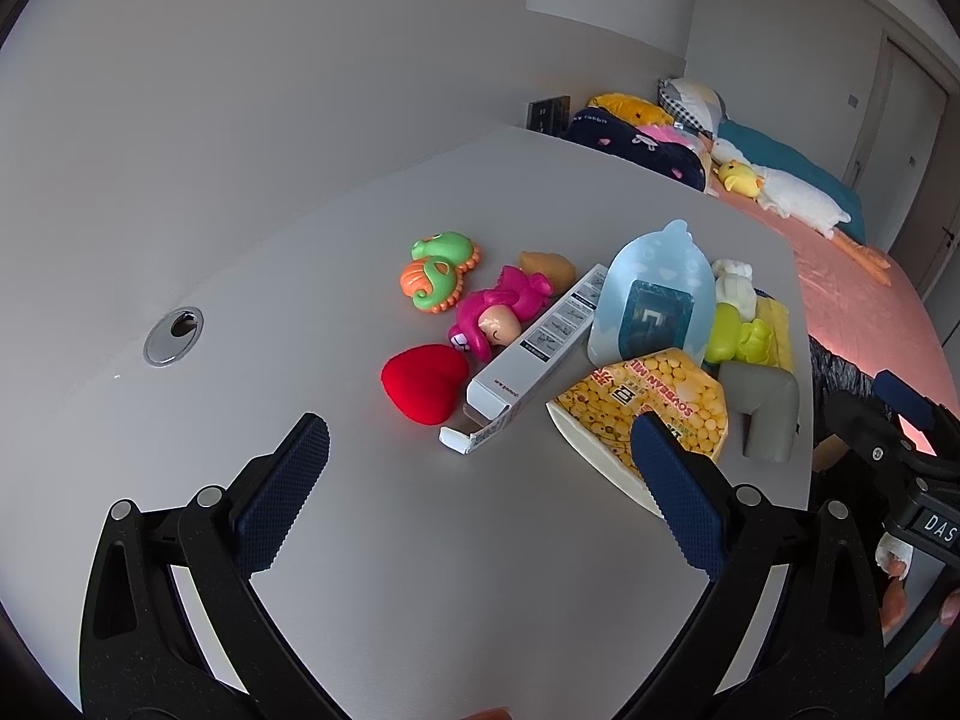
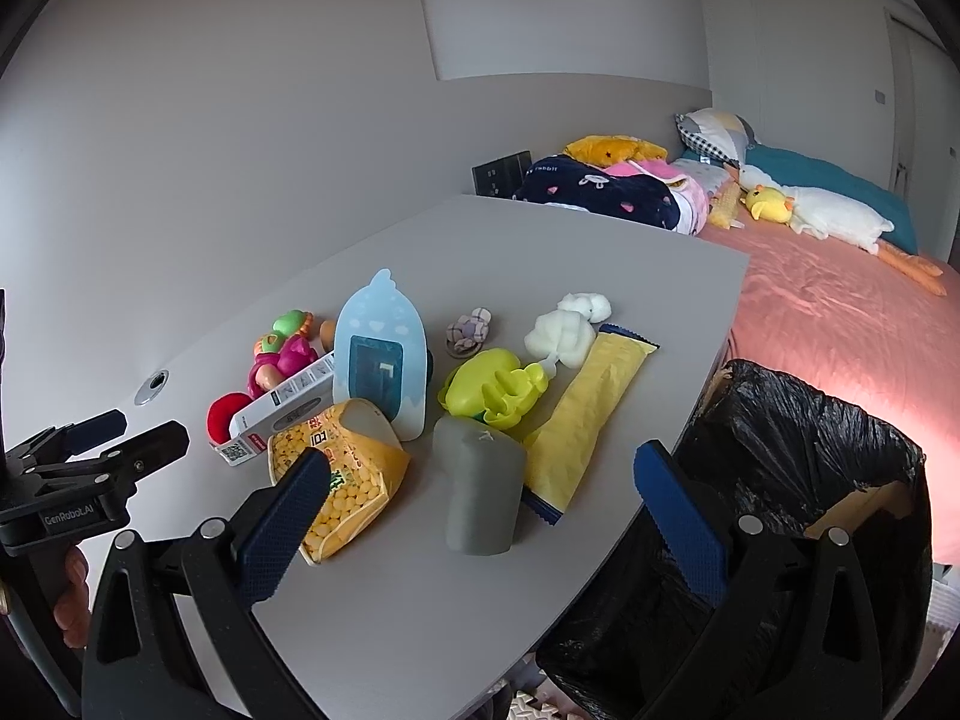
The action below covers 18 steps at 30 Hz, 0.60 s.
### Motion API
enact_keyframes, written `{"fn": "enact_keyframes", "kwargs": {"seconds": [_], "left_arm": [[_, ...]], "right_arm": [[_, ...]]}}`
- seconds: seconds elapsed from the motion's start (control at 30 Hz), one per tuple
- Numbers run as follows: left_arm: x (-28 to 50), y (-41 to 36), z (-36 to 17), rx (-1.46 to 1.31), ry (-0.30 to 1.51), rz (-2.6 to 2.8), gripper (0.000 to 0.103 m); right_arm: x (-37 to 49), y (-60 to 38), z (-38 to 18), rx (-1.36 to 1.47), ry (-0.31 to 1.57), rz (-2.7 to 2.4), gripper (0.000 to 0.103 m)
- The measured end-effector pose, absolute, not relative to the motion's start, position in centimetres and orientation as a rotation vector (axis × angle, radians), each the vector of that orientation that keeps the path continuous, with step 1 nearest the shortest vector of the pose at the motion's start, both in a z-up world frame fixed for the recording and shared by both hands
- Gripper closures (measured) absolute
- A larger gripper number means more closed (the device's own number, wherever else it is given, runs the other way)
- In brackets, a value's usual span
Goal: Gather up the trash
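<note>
Left gripper (image 1: 480, 444): jaws wide apart, empty, above the table (image 1: 300, 300). Right gripper (image 2: 480, 474): likewise spread, empty. Soybean-milk packet (image 2: 339, 474) at its 10 o'clock; yellow wrapper (image 2: 591, 414) at 1 o'clock. Bin bag (image 2: 798, 450) (black, possibly lining a box) at 3 o'clock.

- We see a grey desk (image 2: 420, 588) carrying toys and trash.
- On it lie a soybean-milk bag (image 2: 348, 480), a white carton (image 2: 288, 405), a yellow wrapper (image 2: 591, 414) and a red heart (image 1: 425, 381).
</note>
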<state>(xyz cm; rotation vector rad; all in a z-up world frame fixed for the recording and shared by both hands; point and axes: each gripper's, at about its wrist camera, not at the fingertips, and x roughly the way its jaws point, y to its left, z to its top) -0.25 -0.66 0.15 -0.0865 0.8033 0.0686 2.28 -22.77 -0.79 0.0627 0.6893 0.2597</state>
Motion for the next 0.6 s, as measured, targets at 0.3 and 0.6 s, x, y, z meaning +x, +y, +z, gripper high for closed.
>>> {"fn": "enact_keyframes", "kwargs": {"seconds": [0.3, 0.6], "left_arm": [[-0.23, -0.82, 0.18, -0.064, 0.8, 0.072, 0.006], [-0.25, -1.09, 0.19, -0.062, 0.798, 0.064, 0.006]], "right_arm": [[2.33, -22.81, -0.83, 0.062, 0.692, 0.257, 0.002], [2.27, -22.79, -0.84, 0.061, 0.693, 0.258, 0.002]]}}
